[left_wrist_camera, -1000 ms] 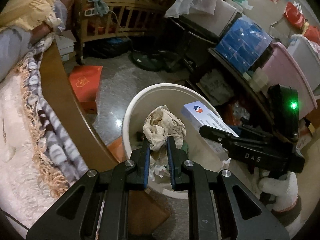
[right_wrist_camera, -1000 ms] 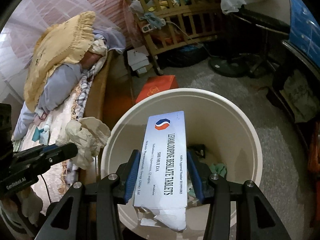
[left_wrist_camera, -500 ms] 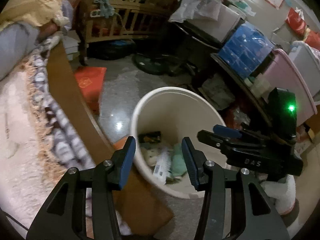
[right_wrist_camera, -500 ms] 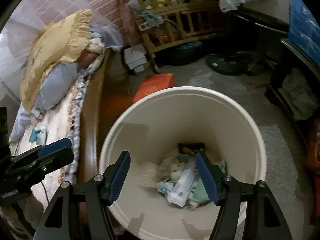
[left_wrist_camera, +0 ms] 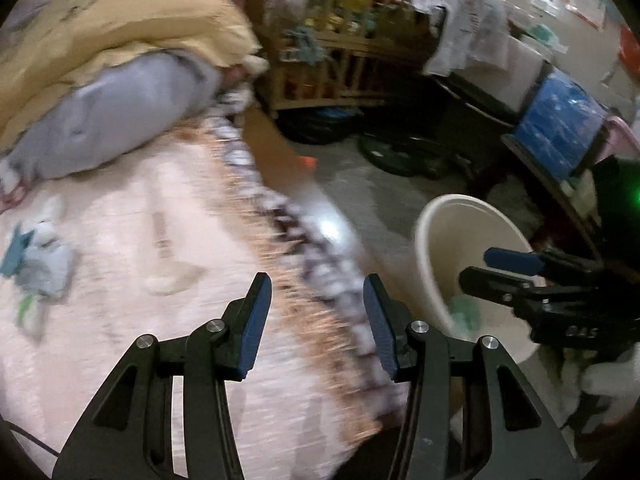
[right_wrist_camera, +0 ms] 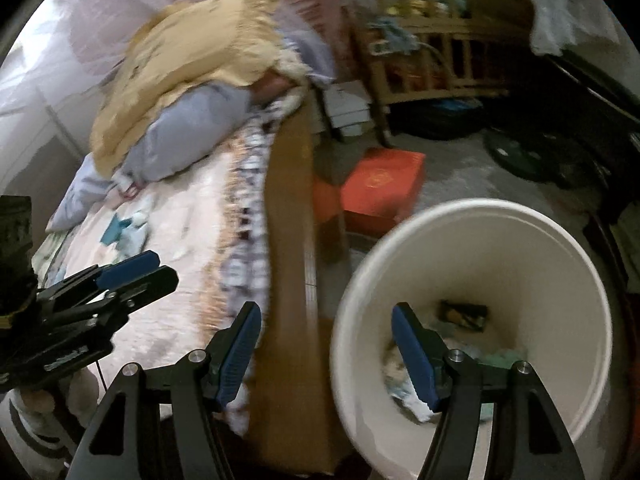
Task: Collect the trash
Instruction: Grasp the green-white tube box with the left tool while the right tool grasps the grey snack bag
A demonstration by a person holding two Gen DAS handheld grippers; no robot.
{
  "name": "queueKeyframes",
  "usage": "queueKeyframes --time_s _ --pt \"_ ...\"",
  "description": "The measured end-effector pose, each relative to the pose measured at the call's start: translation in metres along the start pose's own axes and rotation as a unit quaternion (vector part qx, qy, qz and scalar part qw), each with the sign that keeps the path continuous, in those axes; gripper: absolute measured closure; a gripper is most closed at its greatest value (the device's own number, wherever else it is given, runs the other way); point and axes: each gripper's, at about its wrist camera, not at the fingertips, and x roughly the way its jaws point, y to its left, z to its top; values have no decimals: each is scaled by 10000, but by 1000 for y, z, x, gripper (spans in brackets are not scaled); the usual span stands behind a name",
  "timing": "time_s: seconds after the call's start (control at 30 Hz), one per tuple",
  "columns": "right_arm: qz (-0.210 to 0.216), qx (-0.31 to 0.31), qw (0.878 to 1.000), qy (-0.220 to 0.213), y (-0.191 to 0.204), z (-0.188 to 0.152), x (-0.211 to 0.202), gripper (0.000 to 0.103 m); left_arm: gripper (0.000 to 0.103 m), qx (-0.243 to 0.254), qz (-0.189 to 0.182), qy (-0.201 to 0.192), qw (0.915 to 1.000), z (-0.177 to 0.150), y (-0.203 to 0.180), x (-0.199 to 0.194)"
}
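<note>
Both tools have swung from the round cream plastic bin (right_wrist_camera: 472,216) bedward; left tool (left_wrist_camera: 316,316) and right tool (right_wrist_camera: 324,350) released, empty (blur). Risk: snagging the fringed pink blanket (left_wrist_camera: 168,240).

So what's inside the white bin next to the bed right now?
In the bin there is crumpled trash at the bottom: green scraps, whitish paper and a dark packet. The right gripper covers part of the pile.

the bin (right_wrist_camera: 472,220) looks like smooth cream plastic, a bit shiny. the bed cover (left_wrist_camera: 168,240) is soft pink cloth with a rough fringe. the bed rail (right_wrist_camera: 288,240) is smooth brown wood. each tool (left_wrist_camera: 316,312) (right_wrist_camera: 326,344) is matt black plastic with ridged blue pads (right_wrist_camera: 414,360).
</note>
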Motion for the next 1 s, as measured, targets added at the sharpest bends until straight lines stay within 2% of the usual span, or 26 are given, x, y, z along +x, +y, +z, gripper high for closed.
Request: queueKeyframes --time_s 0.23,0.47,0.6,0.7,0.77,0.87,1.0 --pt "319 -462 9983 158 69 17 27 37 57 -412 520 -55 9978 -18 70 -25" --pt "587 -1068 9917 418 144 26 64 36 57 -926 967 -47 9910 -46 151 -54" --pt "725 -1360 9867 512 178 30 81 34 56 -1374 1251 3 9826 -64 206 -68" --pt "765 -1655 9814 605 203 33 94 31 45 -1736 1381 28 9751 -71 240 -72" --pt "796 -1825 9776 684 218 35 103 31 44 -1986 1431 5 9696 -73 263 -72" --pt "860 -1930 9746 741 232 38 112 31 43 -2366 1563 -5 9590 -69 296 -61" --pt "930 -1954 9736 732 244 50 125 30 44 -2539 1659 -86 9529 -57 320 -41"
